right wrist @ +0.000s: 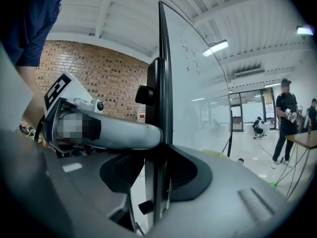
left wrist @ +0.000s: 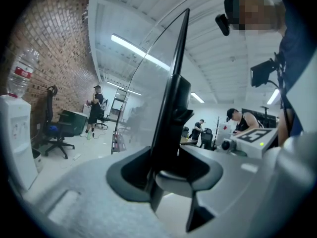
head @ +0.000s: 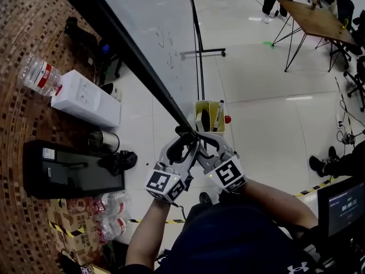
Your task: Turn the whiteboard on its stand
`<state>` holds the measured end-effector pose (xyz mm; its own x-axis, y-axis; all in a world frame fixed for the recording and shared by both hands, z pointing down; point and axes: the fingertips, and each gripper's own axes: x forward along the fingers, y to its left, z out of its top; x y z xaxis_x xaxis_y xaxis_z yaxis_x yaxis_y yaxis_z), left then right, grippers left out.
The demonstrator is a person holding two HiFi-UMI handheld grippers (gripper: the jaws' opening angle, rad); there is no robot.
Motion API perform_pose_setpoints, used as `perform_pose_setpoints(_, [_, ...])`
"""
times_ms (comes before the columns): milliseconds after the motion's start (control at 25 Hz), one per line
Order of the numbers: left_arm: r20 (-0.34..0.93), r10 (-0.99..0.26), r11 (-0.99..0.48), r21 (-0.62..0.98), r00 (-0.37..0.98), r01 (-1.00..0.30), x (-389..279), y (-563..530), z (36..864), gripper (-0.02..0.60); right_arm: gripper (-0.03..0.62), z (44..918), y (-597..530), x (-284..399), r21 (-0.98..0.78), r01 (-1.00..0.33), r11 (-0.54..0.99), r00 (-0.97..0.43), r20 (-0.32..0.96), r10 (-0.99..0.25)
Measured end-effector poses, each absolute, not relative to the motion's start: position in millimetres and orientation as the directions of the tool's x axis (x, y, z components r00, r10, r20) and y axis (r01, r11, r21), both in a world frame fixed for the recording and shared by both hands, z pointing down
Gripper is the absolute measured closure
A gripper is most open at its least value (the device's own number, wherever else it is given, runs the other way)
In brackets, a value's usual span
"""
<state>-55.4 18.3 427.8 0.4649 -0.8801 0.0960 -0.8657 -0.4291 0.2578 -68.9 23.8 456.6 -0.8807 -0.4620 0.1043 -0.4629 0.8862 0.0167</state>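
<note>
The whiteboard [head: 154,21] stands edge-on before the person, running from the near centre away to the upper left; the left tongs [head: 182,146] and right tongs [head: 201,144] are both clenched on its dark frame at the near end, one from each side, and each gripper view shows the frame pinched between the pads. To turn it well, both grips should probably hold firm and level; the push should follow an arc about the stand, so the frame does not slip or twist. A yellow marker box [head: 209,116] hangs just beyond the tongs; the water dispenser [head: 85,99] and a black case [head: 71,170] stand near the brick wall on the left, likely limiting the swing there; the stand's foot [head: 202,52] lies further off.
</note>
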Motion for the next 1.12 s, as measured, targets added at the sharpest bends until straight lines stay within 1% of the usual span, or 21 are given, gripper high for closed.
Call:
perform_pose_setpoints(160, [0.116,-0.867,-0.444,0.266,0.485,-0.856,-43.9,31.5,428.1,0.399,0.447,450.4,36.7,-59.8,-0.020,-0.474,0.880,-0.878,0.086,-0.471])
perform_pose_setpoints(320, [0.082,-0.840,-0.496,0.283,0.536,-0.821,-28.7,48.6,431.4,0.400,0.448,453.5,52.0,-43.2,-0.012,-0.504,0.864,-0.859,0.109,-0.500])
perform_pose_setpoints(480, [0.028,-0.836,-0.516,0.302,0.549,-0.801,-30.7,61.4,416.9,0.400,0.448,446.0,66.0,-42.8,-0.017,-0.507,0.862,-0.857,0.115,-0.502])
perform_pose_setpoints(600, [0.020,-0.829,-0.526,0.314,0.559,-0.790,-30.6,75.7,415.4,0.401,0.448,445.2,79.9,-41.9,-0.014,-0.508,0.861,-0.856,0.118,-0.503])
perform_pose_setpoints(880, [0.044,-0.836,-0.508,0.316,0.547,-0.802,-21.2,106.1,417.3,0.402,0.450,447.3,111.0,-31.7,-0.014,-0.512,0.859,-0.853,0.122,-0.507])
perform_pose_setpoints(1120, [0.089,-0.869,-0.445,0.291,0.487,-0.847,-29.4,133.0,418.8,0.402,0.453,444.7,138.7,-40.4,-0.030,-0.483,0.875,-0.873,0.103,-0.478])
